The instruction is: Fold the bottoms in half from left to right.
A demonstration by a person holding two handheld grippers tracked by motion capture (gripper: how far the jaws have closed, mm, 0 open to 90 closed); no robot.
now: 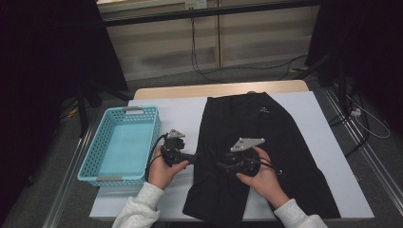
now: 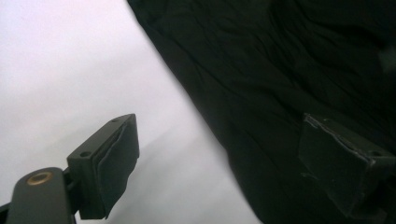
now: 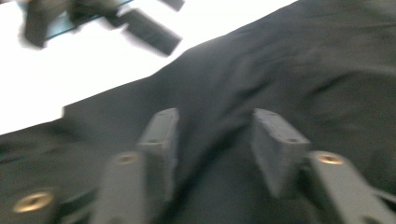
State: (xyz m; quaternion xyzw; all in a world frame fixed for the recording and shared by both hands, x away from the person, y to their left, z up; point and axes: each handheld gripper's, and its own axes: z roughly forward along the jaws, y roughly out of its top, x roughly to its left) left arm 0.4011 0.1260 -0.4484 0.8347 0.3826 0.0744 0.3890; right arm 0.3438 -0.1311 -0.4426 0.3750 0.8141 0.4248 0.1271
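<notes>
- A black garment [image 1: 256, 152] lies spread on the white-covered table [image 1: 185, 114], right of centre, running from the far edge to the near edge and widening toward the near side.
- A small pale mark [image 1: 263, 110] shows on the garment near its far end.
- The left tool [image 1: 196, 155], held in the person's left hand [image 1: 164, 171], points right, its tips just at the garment's left edge, over the near half of the table.
- In the left gripper view the left tool [image 2: 233, 158] has its jaws wide apart: one pad hangs over the white cover, the other over the black cloth, and nothing is pinched between them.
- The right tool [image 1: 221, 166], held in the right hand [image 1: 263, 178], sits over the garment's near-middle part and points left toward the left tool; the two are near each other.
- In the right gripper view the right tool [image 3: 215, 135] has its jaws parted about halfway above a raised fold of the cloth; the picture is blurred, and the pads do not seem to press on the fabric.
- A light-blue basket [image 1: 95, 159] stands at the left of the table, just beside the left hand and apart from the garment.
</notes>
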